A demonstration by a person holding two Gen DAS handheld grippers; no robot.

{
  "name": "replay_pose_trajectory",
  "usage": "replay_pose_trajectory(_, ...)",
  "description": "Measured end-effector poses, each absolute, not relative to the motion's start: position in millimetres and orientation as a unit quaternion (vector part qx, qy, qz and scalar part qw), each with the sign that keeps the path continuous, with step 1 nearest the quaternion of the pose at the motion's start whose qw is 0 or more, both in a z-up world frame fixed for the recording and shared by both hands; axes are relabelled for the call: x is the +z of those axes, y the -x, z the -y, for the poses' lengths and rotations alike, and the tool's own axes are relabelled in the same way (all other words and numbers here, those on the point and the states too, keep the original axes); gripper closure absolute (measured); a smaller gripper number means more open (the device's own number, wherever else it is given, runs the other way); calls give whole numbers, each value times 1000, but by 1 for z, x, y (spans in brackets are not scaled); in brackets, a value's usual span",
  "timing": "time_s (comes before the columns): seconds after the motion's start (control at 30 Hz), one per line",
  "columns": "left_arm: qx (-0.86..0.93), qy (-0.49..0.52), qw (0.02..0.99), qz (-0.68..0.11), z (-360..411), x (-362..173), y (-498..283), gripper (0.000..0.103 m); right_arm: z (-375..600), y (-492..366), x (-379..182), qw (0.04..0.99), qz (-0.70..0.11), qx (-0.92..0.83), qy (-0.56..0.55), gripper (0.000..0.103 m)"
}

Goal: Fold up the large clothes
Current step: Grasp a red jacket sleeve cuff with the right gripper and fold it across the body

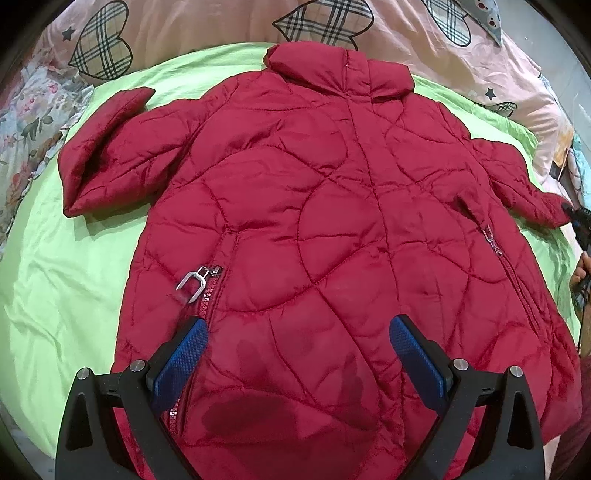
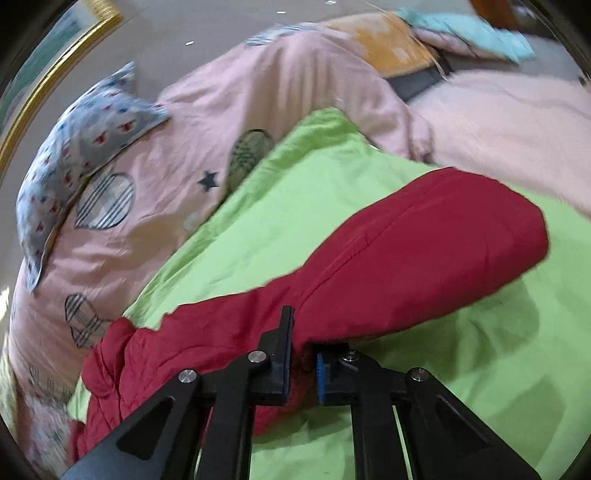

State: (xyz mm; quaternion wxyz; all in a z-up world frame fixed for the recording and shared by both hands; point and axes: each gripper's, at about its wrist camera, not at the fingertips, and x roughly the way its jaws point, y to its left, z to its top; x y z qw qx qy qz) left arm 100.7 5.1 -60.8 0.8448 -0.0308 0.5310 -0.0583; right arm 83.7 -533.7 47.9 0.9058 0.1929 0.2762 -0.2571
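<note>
A red quilted jacket lies flat, front up, on a green sheet, its collar at the far end. My left gripper hovers open over the hem, and the blue pads hold nothing. The jacket's left sleeve lies bent on the sheet. Its right sleeve stretches toward the right edge, where my right gripper meets the cuff. In the right wrist view, my right gripper is shut on the red sleeve, with fabric pinched between the jaws.
A pink duvet with plaid hearts is bunched behind the jacket, and a floral cloth lies at the left. A blue-grey patterned pillow rests on the duvet. A person's hand shows at the right edge.
</note>
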Motion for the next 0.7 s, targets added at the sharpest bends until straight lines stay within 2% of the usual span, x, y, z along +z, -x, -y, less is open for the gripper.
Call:
replay_pose_trajectory(0.3, -63, 48, 846, -527, -13, -60, -95, 4, 434, -132, 64, 932, -317, -170, -39, 95)
replay_pose_trajectory(0.7, -66, 81, 849, -518, -35, -57, -97, 4, 289, -184, 21, 915, -403, 12, 31, 97)
